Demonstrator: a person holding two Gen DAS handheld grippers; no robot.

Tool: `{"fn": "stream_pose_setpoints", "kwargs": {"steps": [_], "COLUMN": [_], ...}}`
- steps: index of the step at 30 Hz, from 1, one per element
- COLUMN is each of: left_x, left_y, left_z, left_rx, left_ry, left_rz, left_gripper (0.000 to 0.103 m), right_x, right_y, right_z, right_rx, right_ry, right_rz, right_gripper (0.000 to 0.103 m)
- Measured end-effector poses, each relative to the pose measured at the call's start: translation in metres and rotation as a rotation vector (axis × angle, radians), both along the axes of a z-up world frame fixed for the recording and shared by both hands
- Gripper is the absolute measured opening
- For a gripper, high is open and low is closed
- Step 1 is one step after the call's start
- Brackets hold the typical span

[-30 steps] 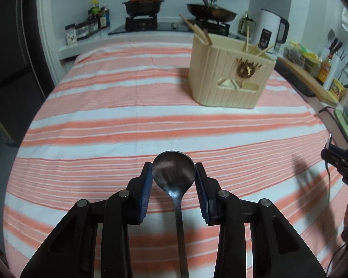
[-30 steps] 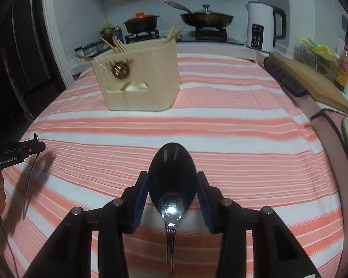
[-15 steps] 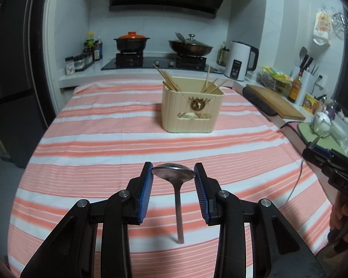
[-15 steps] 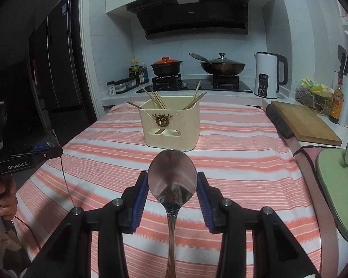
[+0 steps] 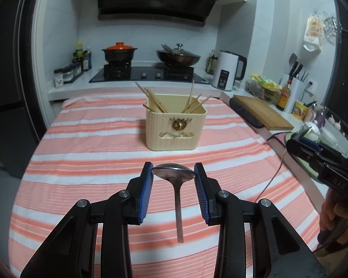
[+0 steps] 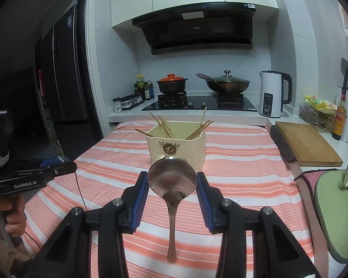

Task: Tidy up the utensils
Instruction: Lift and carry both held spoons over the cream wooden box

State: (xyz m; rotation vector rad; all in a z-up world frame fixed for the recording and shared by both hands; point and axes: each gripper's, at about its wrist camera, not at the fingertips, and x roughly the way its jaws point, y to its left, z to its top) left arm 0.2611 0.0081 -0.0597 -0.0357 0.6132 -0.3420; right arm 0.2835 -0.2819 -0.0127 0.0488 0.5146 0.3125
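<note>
1. The left gripper [image 5: 173,173] has its blue-padded fingers [image 5: 146,190] pinching the bowl of a plain steel spoon [image 5: 177,185] by its two edges; the bowl lies nearly flat between the pads and the flat handle hangs down toward the near edge of the view, clear of the cloth.
2. The right gripper [image 6: 172,180] has its fingers [image 6: 140,197] pinching the bowl of a second spoon [image 6: 172,180], this one facing the camera, with a rounded, ridged handle end hanging straight down.
3. Both spoons are held up in the air above the bench [image 5: 81,162], which is covered by an orange-and-white striped cloth.
4. The cream utensil holder [image 5: 175,127] stands farther back on the bench, near its middle, well apart from both spoons. It has a gold emblem on its near face.
5. Wooden chopsticks [image 5: 155,102] lean out of the holder at the left and right of its open top.
6. In the left wrist view the right gripper appears at the right edge, gripped by a hand [image 5: 331,215]; in the right wrist view the left gripper appears at the left edge, marked "GenRobot.AI".
7. Beyond the bench, a stove [image 6: 197,103] carries an orange-lidded pot [image 6: 171,84] and a lidded wok [image 6: 227,84], with a white kettle [image 6: 273,97] to the right.
</note>
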Motion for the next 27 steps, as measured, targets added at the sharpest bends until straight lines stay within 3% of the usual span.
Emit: {"fn": "stream_pose_setpoints", "kwargs": {"steps": [10,19,23,27], "left_x": [0.042,0.131,0.183,0.225], "left_y": [-0.01,-0.024,-0.032,-0.038], "left_z": [0.033,0.118,0.119,0.09], "left_rx": [-0.044,-0.085,-0.116,-0.123], "left_ry": [0.02,-0.143,-0.161,-0.122], "left_rz": [-0.032,0.031,0.084,0.12], "left_gripper": [0.036,0.036,0.036,0.036], "right_x": [0.048,0.141,0.183,0.219], "right_y": [0.01,0.021,0.028,0.034], "right_z": [0.026,0.084,0.095,0.081], "right_rx": [0.013,0.019,0.024,0.02], "right_ry": [0.015,-0.085,-0.143,-0.157], "right_rz": [0.062,0.045,0.012,-0.013], "right_gripper": [0.042,0.042,0.042,0.042]}}
